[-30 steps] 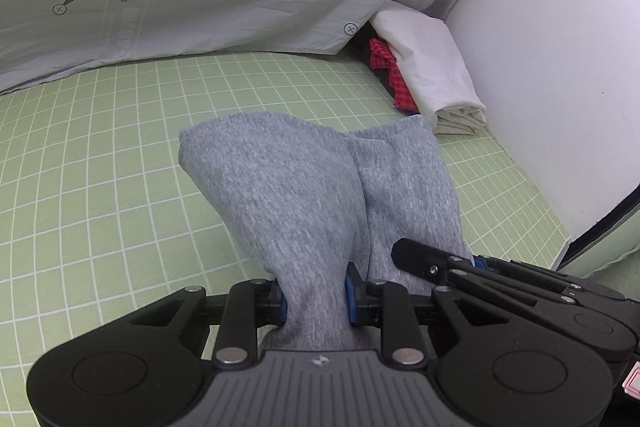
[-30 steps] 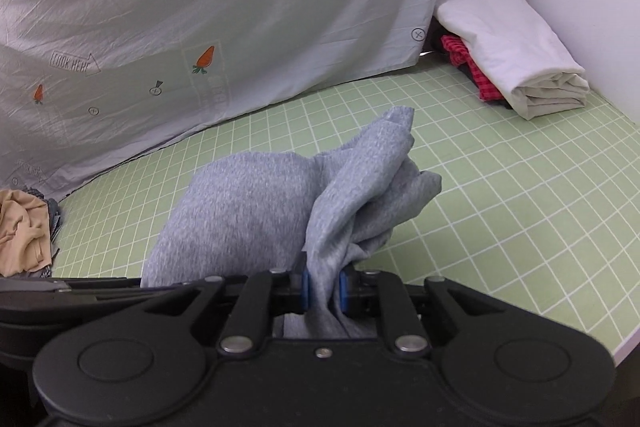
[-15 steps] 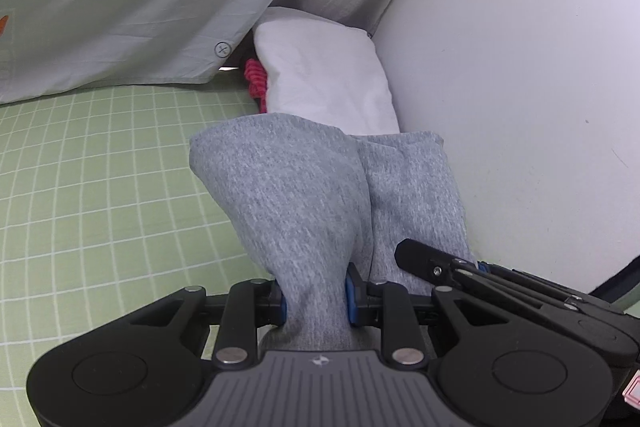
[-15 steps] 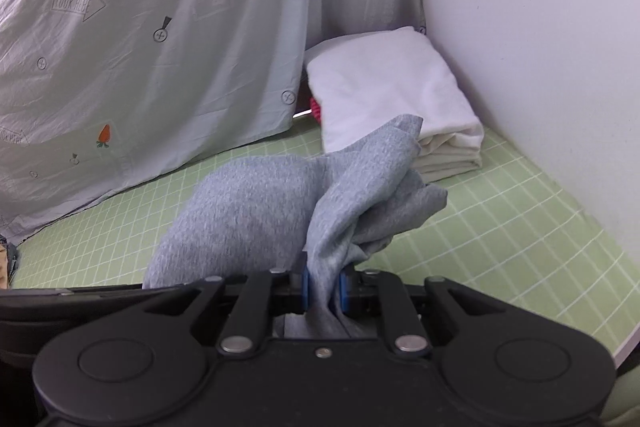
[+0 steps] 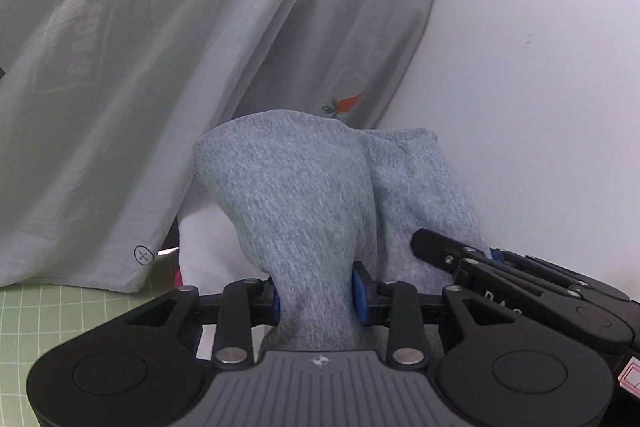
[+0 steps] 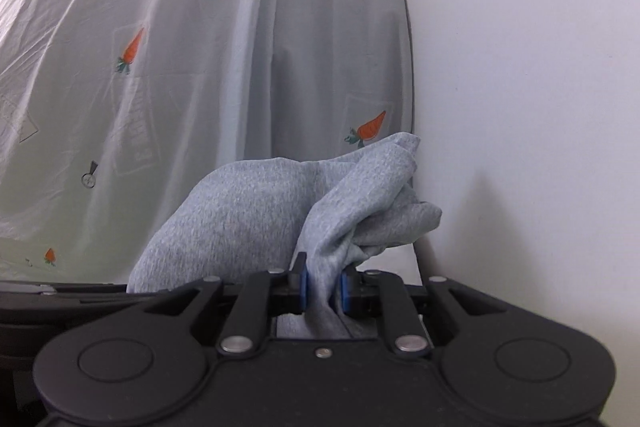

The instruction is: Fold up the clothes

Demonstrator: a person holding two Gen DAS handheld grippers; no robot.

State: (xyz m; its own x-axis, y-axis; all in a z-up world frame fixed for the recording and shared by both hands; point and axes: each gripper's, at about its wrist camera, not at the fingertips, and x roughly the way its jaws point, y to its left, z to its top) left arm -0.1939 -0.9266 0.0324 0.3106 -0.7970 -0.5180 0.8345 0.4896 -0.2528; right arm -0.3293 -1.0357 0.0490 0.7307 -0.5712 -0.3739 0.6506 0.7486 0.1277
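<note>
Both views are evenly and softly lit, bright without glare. The curtain (image 6: 140, 67) glows as if backlit from the left. A faint shadow falls on the white wall (image 6: 520, 107). Fisheye bending darkens corners; focus stays sharp.

Both your wrist cameras look forward over their jaws, very close to the pale carrot-printed hanging sheet (image 5: 168, 75) (image 6: 160, 67) and plain white wall (image 5: 532, 67) (image 6: 520, 87).

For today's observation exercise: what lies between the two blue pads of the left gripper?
In the left wrist view, a bunched fold of the grey garment fills the gap in the left gripper, pinched between the pads.
</note>
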